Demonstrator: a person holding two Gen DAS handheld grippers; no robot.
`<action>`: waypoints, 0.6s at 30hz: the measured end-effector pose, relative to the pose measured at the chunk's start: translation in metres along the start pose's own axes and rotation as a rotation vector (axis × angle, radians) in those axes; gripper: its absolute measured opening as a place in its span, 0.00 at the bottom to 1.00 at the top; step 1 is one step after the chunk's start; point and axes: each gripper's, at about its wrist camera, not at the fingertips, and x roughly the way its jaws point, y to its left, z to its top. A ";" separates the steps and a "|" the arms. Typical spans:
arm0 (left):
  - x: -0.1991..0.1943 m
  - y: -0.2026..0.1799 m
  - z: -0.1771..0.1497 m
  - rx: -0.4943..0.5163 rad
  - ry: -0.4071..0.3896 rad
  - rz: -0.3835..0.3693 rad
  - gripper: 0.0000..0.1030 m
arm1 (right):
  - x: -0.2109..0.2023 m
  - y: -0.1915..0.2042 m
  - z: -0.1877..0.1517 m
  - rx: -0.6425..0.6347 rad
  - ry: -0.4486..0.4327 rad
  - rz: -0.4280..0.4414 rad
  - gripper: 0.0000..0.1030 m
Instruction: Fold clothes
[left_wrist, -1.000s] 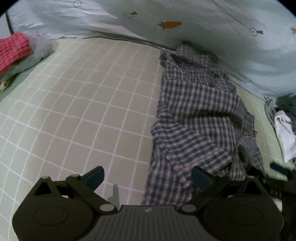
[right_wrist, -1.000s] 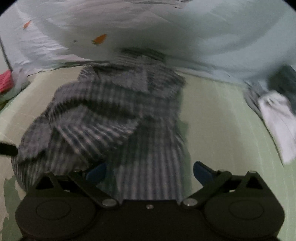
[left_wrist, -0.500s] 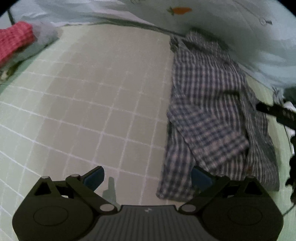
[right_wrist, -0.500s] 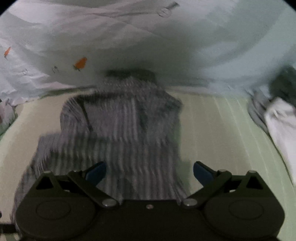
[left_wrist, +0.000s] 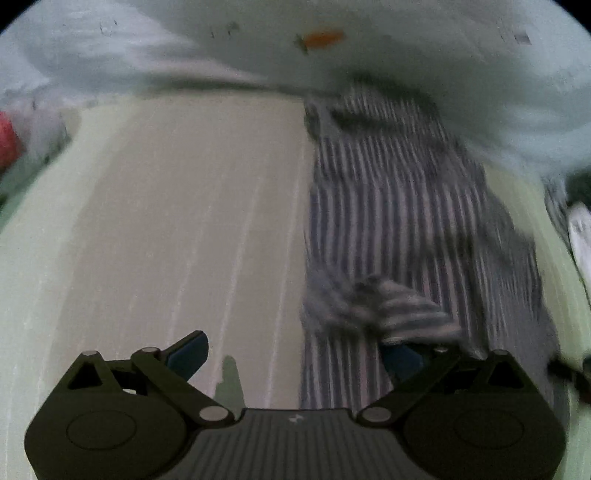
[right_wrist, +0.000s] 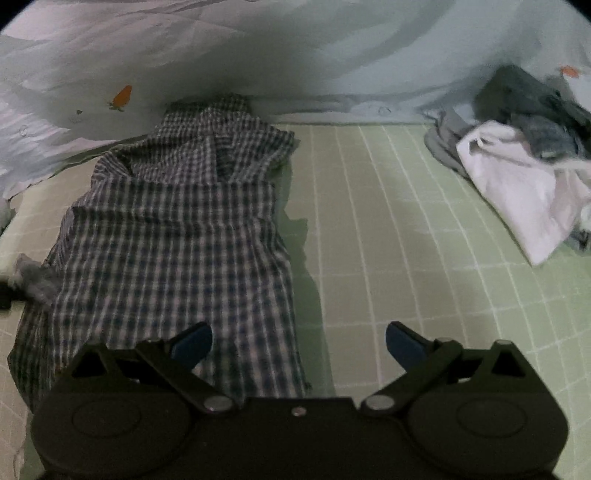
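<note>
shirt (right_wrist: 173, 240) is now a long narrow strip lying flat on the green grid sheet (right_wrist: 388, 229), collar end up by the pale quilt with carrots (right_wrist: 295, 48), hem end nearest the cameras. a second ago the left sleeve and side were flopped loose over the body and the whole thing looked lumpy; now both sides are turned in and the right wrist view shows fairly straight edges. so the lengthwise fold looks done, judging from how it lies.

left gripper (left_wrist: 295, 354) has slid along toward the hem. its view is smeared with motion blur, so it is moving fast. jaws are spread wide, nothing between them. right-hand blue pad sits over the shirt's edge, left one over bare sheet. a bunched bit of cloth (left_wrist: 376, 306) sits just ahead of it on the shirt, probably a cuff or fold edge, too blurry to say.

right gripper (right_wrist: 299, 343) is also spread and empty, hovering at the hem, left pad over the shirt, right pad over sheet. it was blurred half a second ago and is sharp now, so it has settled.

next step is likely grabbing the hem corners and folding up toward the collar. the lump may need flattening first.

pile of other clothes (right_wrist: 517, 166) lies well apart on the right, untouched.
</note>
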 end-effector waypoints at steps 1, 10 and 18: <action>0.002 0.002 0.009 -0.025 -0.020 -0.003 0.97 | 0.000 0.002 0.002 -0.005 -0.001 0.004 0.99; -0.008 0.031 0.040 -0.196 -0.120 -0.046 0.97 | -0.012 0.034 0.018 -0.058 -0.073 0.059 0.99; -0.023 0.068 -0.022 -0.340 -0.005 -0.076 0.96 | -0.022 0.092 0.034 -0.236 -0.163 0.210 0.93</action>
